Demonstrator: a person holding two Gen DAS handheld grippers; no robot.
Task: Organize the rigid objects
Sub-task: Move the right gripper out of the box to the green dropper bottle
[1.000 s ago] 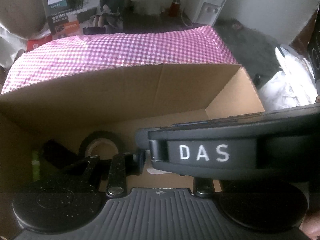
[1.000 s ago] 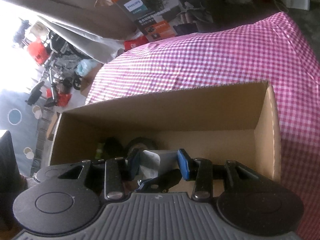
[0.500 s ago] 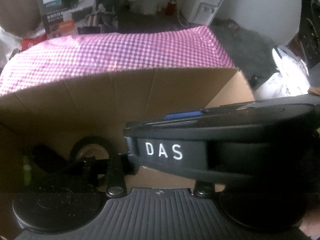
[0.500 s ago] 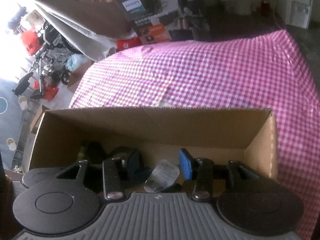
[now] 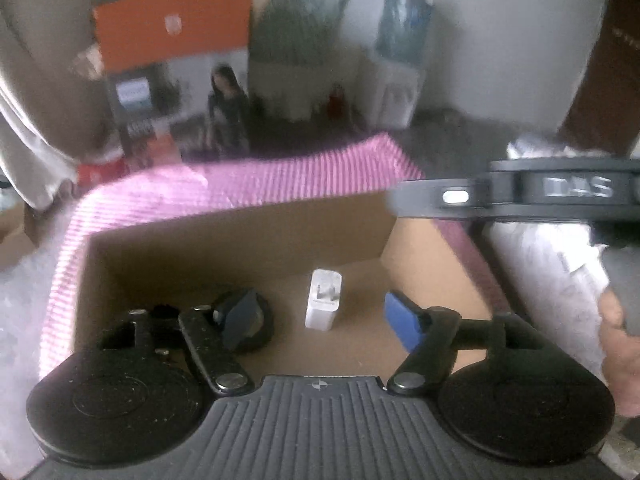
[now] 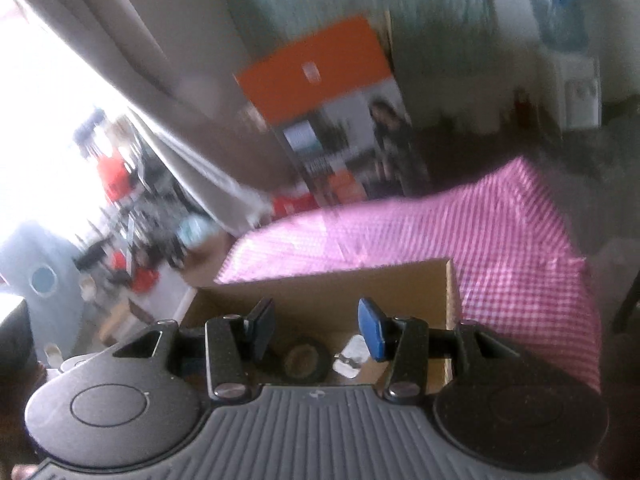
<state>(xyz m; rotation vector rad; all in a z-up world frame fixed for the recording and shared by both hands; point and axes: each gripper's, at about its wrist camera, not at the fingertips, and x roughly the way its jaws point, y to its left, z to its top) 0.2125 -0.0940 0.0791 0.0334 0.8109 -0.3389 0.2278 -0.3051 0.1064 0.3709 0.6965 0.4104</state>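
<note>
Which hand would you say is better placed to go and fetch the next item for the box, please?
Hard to call. Both the left gripper and right gripper are open and empty above the cardboard box, where the white charger lies. No loose item shows.

A pink-and-white checked cloth [image 6: 472,232] covers the bench. Behind it stands a tall printed carton [image 5: 176,76] with an orange top, and to its right a white water dispenser [image 5: 396,92] carries a blue bottle against a pale wall [image 5: 500,40]. A dark brown door [image 5: 604,80] shows at far right. Bright daylight floods in past a pale curtain [image 6: 132,92] on the left.
</note>
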